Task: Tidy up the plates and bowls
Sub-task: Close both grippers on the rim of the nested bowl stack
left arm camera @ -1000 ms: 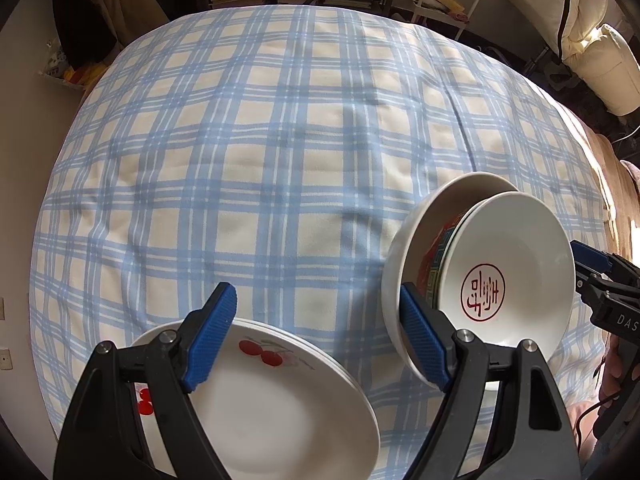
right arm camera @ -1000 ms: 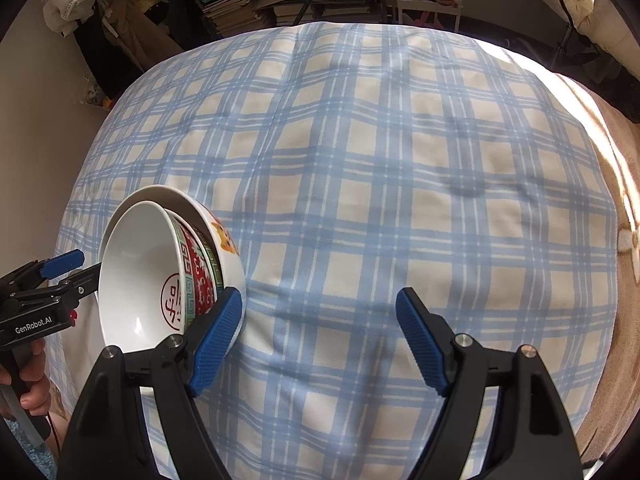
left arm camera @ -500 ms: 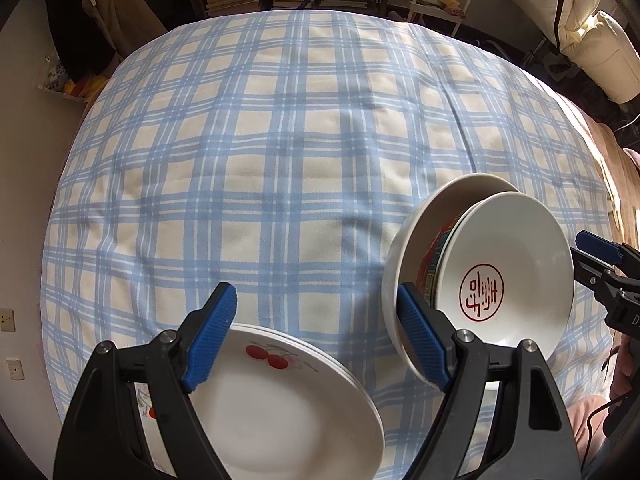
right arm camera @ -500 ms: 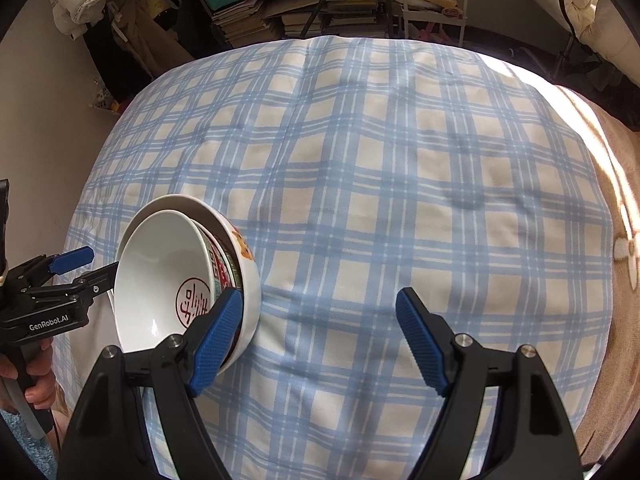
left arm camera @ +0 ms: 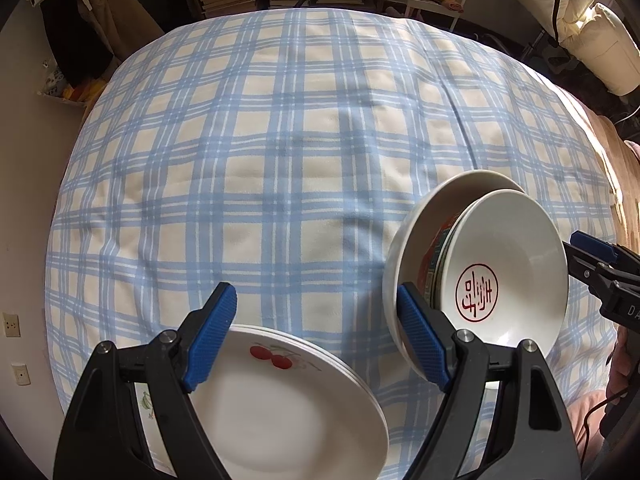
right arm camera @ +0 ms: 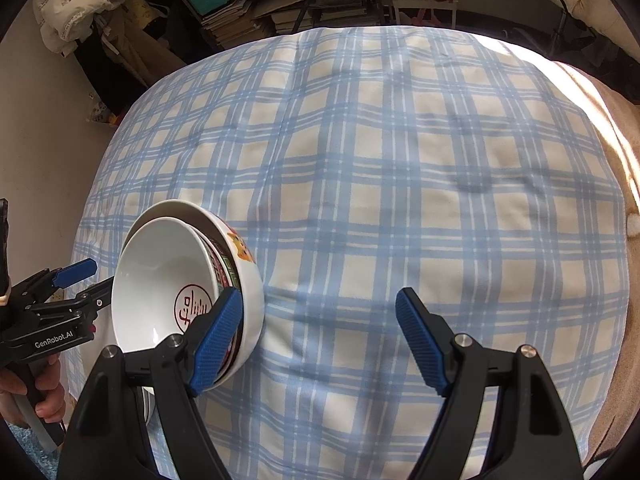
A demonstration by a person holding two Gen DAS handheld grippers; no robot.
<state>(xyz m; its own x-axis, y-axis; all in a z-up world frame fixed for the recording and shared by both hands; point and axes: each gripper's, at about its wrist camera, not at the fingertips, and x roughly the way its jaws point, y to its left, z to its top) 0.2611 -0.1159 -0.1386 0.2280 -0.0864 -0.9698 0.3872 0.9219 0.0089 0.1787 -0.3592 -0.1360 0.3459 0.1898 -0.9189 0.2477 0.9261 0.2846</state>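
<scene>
A stack of white plates (left arm camera: 288, 408), the top one painted with red cherries, lies on the plaid cloth under my left gripper (left arm camera: 314, 294), which is open with nothing between its pads. To the right is a nest of bowls (left arm camera: 504, 272): a white bowl with a red round seal sits in a patterned bowl inside a larger white one. In the right wrist view the bowls (right arm camera: 168, 280) lie at the left, beside the left pad of my right gripper (right arm camera: 319, 294), which is open over bare cloth. Each gripper overlaps the bowls' rim in its own view; I cannot tell whether it touches.
The blue-and-cream plaid cloth (left arm camera: 280, 168) spreads far ahead of both grippers. Shelves of books and clutter (right arm camera: 280, 4) stand past its far edge, and white cushions (left arm camera: 600, 52) at the back right. A person's hand (right arm camera: 44, 392) holds the left gripper's handle.
Both views have shifted very slightly. Plates, bowls and both open grippers stand as before; nothing was taken or let go.
</scene>
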